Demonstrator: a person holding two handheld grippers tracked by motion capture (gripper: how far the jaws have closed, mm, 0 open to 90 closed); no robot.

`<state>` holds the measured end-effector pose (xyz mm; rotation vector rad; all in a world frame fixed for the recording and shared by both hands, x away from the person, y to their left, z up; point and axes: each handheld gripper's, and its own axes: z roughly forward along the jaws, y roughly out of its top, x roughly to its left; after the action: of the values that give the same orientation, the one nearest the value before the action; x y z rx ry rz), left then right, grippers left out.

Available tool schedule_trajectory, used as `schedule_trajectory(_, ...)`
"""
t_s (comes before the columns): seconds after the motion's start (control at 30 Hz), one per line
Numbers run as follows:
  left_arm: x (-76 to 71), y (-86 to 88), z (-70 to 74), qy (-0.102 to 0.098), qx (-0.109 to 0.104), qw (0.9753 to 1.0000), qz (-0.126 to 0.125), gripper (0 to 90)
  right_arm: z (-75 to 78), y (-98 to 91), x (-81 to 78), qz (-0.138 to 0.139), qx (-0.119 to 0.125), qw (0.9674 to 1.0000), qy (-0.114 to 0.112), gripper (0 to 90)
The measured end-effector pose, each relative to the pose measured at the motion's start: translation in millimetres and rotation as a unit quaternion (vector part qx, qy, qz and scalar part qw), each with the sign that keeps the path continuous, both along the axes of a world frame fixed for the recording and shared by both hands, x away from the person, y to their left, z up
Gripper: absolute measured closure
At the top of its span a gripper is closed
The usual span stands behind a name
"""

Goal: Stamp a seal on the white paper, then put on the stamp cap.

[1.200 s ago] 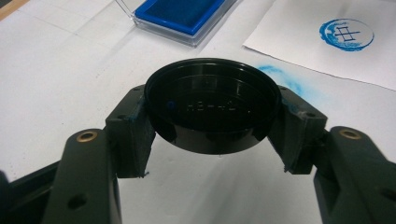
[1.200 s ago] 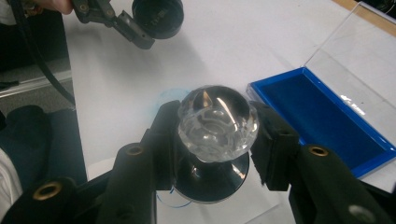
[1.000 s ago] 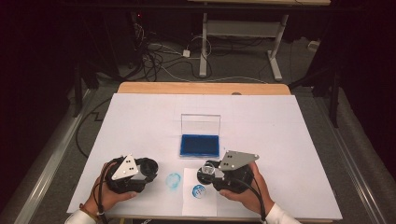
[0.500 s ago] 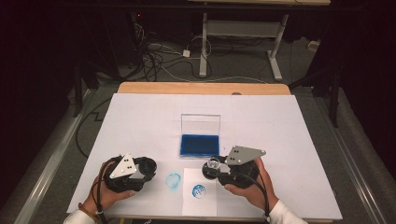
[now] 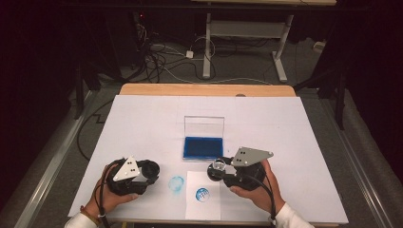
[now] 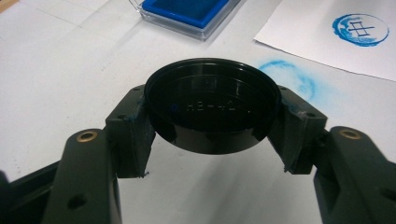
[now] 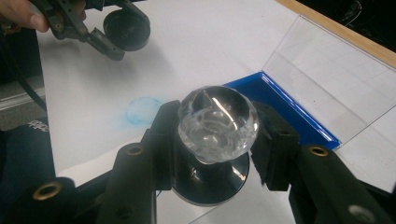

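Two grippers over the white bench. At left, left gripper (image 5: pixel 151 172) clamped on a black round cap (image 6: pixel 212 105) (held just above the sheet). Then a blue smudge (image 5: pixel 176 183), a stamped paper (image 5: pixel 203 197), an open ink pad (image 5: pixel 203 147) behind. At right, right gripper (image 5: pixel 215 170) closed around a glass-knobbed stamp (image 7: pixel 218 124).

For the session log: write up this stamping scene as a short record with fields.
left gripper: shut on black cap, held off the table
right gripper: shut on stamp with clear faceted knob
ink pad: blue, lid open and upright
paper sheet: bears one blue round print
table cover: white, with a faint blue smudge left of the sheet
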<state>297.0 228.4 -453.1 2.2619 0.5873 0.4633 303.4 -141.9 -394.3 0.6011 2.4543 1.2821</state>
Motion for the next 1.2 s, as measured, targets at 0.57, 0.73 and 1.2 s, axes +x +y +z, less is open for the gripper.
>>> schedule_trajectory(0.57,-0.9,-13.2,-3.8,0.0,0.001,0.9999,-0.014,36.7,6.5,-7.0,-0.6,-0.013,0.01,0.9998,-0.014,57.1)
schedule_trajectory(0.73,-0.9,-18.1,-5.2,0.002,0.001,0.9998,-0.019,36.7,5.4,-9.8,-1.2,-0.015,0.01,0.9998,-0.012,57.1)
schedule_trajectory(1.2,-5.7,-52.5,-0.8,0.012,-0.044,0.9971,-0.061,36.7,20.7,-8.5,-4.4,-0.011,0.033,0.999,-0.03,57.1)
